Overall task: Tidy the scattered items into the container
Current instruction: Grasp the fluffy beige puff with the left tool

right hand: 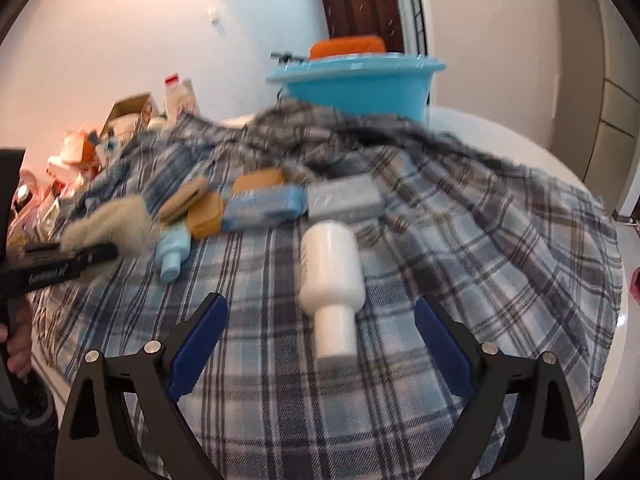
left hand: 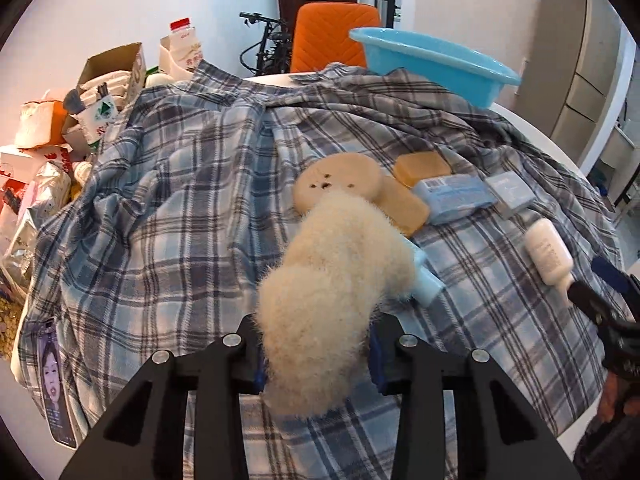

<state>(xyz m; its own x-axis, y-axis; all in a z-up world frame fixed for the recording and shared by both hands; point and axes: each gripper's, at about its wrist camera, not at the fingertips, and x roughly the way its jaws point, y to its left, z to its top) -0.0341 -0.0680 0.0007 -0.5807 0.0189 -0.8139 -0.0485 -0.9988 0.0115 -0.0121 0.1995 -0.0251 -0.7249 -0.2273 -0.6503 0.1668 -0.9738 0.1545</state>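
From the left wrist view, I cannot read any label: the print on the light blue soap box (left hand: 454, 197) and on the grey box (left hand: 511, 194) is too small, and the red characters on the milk carton (left hand: 185, 50) at the back are not legible to me. My left gripper (left hand: 318, 360) is clenched on the fluffy cream brush (left hand: 340, 264), which stands up between the two fingers and hides part of the small blue bottle (left hand: 428, 280) behind it. Beyond its tip lie a round tan sponge (left hand: 340, 184) and two tan soap bars (left hand: 406, 204), touching each other, on the plaid cloth (left hand: 180, 200). The white bottle (left hand: 548, 254) lies to the right, near the tip of my other gripper. The blue basin (left hand: 436, 66) stands at the far edge of the table, well apart from the fingers, before an orange chair (left hand: 334, 36). Cartons and bags pile on the left.

From the right wrist view, the picture is blurred and I read nothing sure. My right gripper (right hand: 320, 344) has its fingers spread wide, and the white bottle (right hand: 334, 276) lies between them with its cap toward me, touching neither blue pad (right hand: 200, 344). The blue basin (right hand: 356, 80) stands far behind, past the boxes.
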